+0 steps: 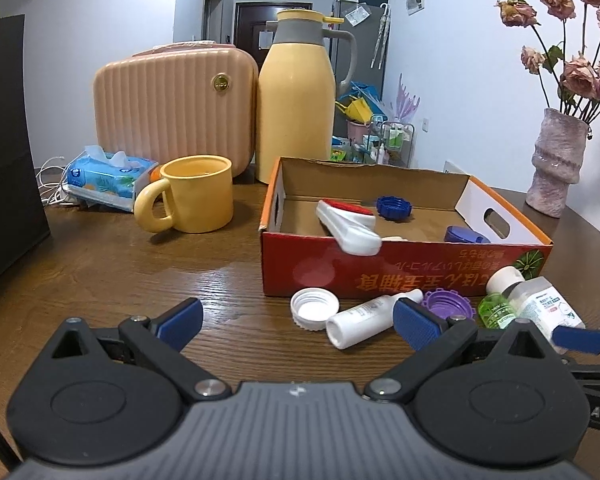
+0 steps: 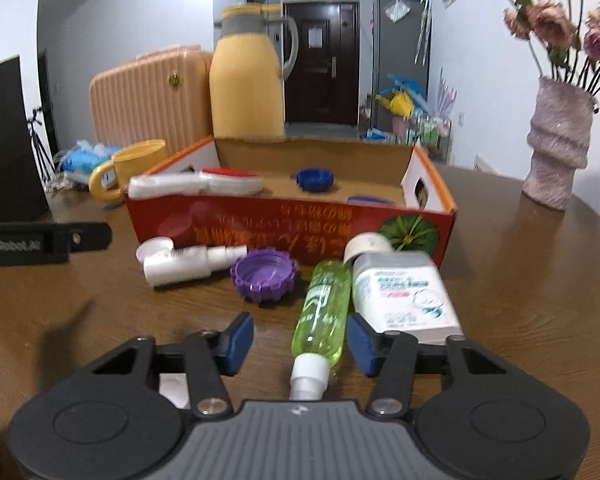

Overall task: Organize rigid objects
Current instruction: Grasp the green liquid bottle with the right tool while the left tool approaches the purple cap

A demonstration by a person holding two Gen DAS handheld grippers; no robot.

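A red cardboard box sits on the wooden table and holds a white-and-red brush, a blue cap and another blue lid. In front of it lie a white cap, a small white bottle, a purple cap, a green bottle and a clear flat bottle. My left gripper is open and empty, near the white bottle. My right gripper is open, its fingers either side of the green bottle.
A yellow mug, a yellow thermos jug, a pink case and a tissue pack stand behind and left of the box. A vase of dried roses stands at the right. A dark panel is at the left.
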